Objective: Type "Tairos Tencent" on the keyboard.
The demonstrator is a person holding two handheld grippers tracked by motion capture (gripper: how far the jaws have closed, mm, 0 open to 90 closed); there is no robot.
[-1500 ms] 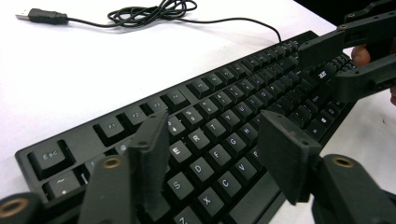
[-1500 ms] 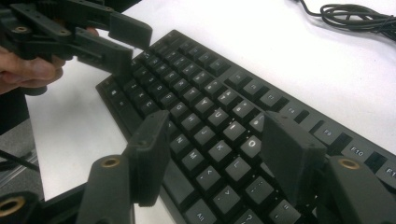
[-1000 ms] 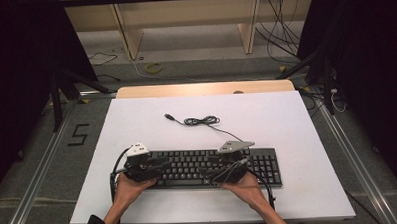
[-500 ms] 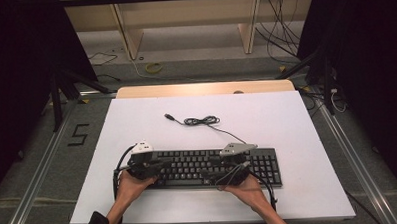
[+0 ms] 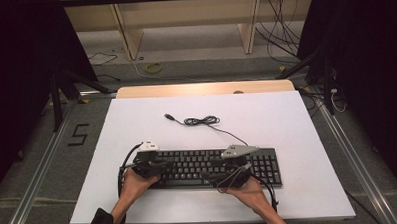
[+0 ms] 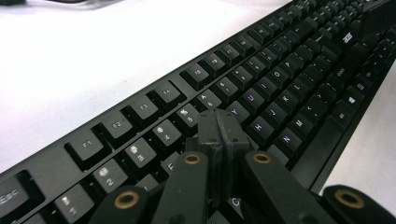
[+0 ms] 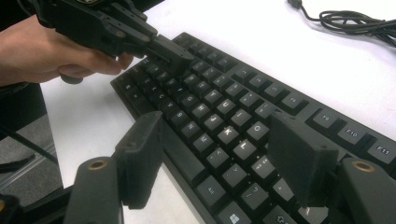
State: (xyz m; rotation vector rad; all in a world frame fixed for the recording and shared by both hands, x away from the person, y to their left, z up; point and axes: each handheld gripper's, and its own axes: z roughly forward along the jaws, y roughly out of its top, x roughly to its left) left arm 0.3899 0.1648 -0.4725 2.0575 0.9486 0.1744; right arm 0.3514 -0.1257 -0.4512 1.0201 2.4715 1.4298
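Left claw (image 6: pixel 219 135), pads together, is poking the keyboard (image 5: pixel 208 166) keys just beneath it. Right claw (image 7: pixel 215 154) is hovering apart over the keys; next: pick a key.

Off-task stuff I see
White table (image 5: pixel 136 119); wooden shelf frame (image 5: pixel 129 37) at 12 o'clock, yellow ring (image 5: pixel 153 67) on floor.

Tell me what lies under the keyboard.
The keyboard lies flat on the white table top, which shows all round it. Whatever is beneath the keyboard itself is covered. Its cable runs off behind it across the table.
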